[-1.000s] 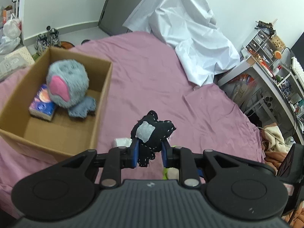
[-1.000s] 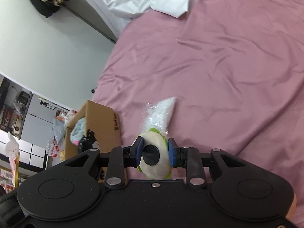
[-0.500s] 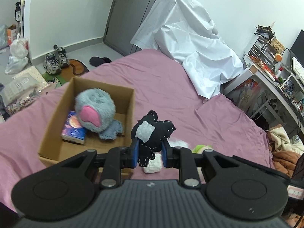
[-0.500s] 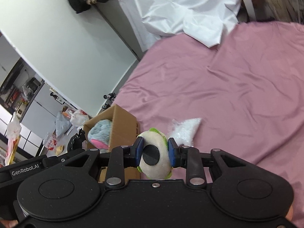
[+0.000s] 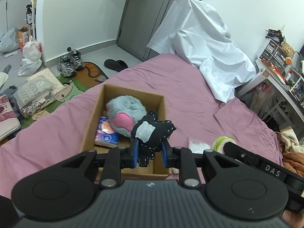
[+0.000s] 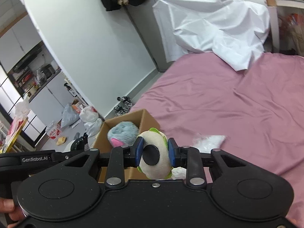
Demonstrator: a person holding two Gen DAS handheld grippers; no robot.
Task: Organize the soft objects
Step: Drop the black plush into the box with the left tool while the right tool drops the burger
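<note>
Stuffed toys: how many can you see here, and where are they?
3. A grey toy lies in the cardboard box; a black toy is held between the left fingers; a cream and green toy between the right fingers. The box may hide more.

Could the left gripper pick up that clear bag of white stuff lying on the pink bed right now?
Probably not yet. The left gripper is shut on the black stitched toy, so its jaws are occupied. The clear bag lies uncovered on the bedsheet beside the cardboard box, so nothing else blocks it.
</note>
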